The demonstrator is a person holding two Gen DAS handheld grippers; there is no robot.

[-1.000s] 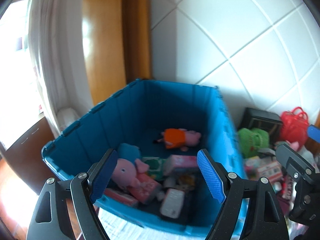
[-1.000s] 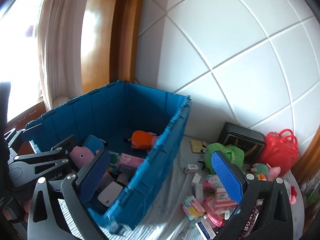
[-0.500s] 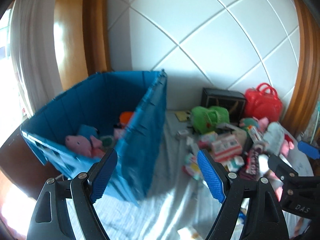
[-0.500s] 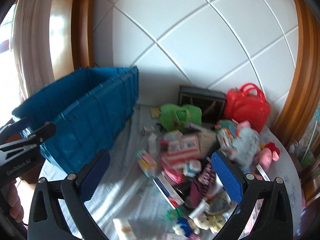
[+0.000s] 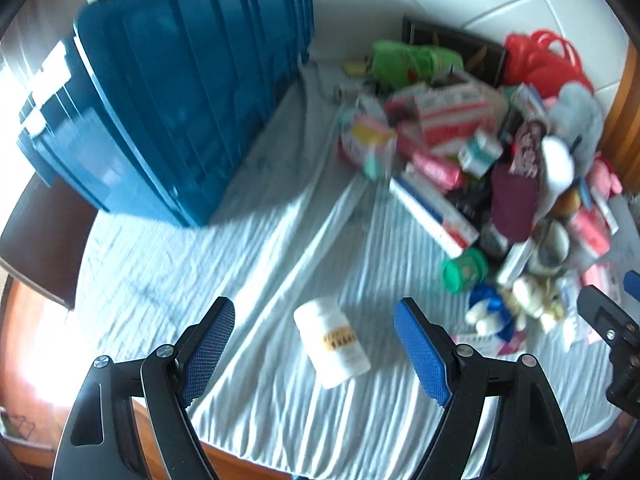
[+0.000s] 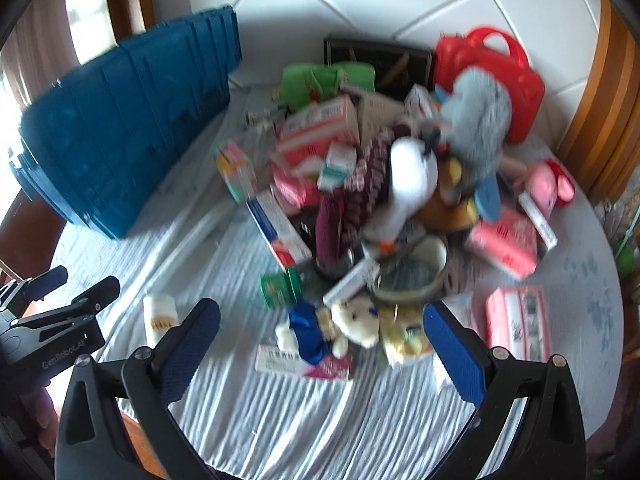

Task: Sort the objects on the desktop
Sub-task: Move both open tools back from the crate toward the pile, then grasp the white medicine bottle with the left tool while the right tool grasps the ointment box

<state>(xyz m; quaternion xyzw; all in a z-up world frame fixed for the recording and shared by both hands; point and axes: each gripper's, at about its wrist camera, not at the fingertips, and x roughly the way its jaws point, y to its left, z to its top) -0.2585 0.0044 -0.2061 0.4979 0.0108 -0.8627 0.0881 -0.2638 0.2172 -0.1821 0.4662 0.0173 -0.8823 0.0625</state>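
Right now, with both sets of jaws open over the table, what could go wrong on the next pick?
1. The white bottle lies on its side on the wrinkled cloth; it may roll when the left gripper closes on it.
2. The small bear under the right gripper overlaps a flat box; both could come up together.
3. The pile behind is loosely stacked, so the white plush may topple if nudged.

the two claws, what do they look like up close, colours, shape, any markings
Both look alike: the left claw and the right claw have black plastic frames with triangular cut-outs and silver screws at the pivots. Each finger ends in a long blue pad with a fine dimpled texture. In the right wrist view, the left claw's black body bears pale lettering that seems to read GenRobot.AI. No cables or sleeves show.
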